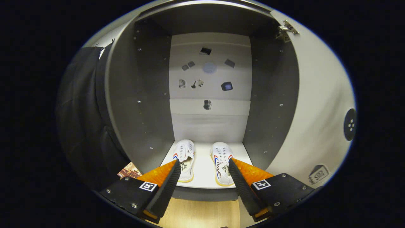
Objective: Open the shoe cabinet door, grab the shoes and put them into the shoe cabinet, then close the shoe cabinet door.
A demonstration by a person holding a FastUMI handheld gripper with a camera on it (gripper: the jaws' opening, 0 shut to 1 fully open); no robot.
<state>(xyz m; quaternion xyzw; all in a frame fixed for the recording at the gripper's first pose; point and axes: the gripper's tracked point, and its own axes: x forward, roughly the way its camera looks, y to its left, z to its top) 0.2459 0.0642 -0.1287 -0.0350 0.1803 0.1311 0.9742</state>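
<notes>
- Shoes (202, 161) sit side by side on the cabinet shelf (202, 177); we judge them light and soft
- Our gripper (204, 167) fingers hang spread, empty
- We'd push the door (316, 120) by its edge next

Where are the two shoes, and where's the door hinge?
Left shoe (184, 158): gripper view, on its laces.
Right shoe (221, 158): gripper view, on its tongue.
Hinge (287, 30): gripper view, on its metal arm.
Gripper (204, 166): open, in front of the shoes.

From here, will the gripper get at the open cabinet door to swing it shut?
Probably yes. The gripper is open and holds nothing, both shoes sit on the shelf, and the door stands open just beside the fingers with nothing between.
</notes>
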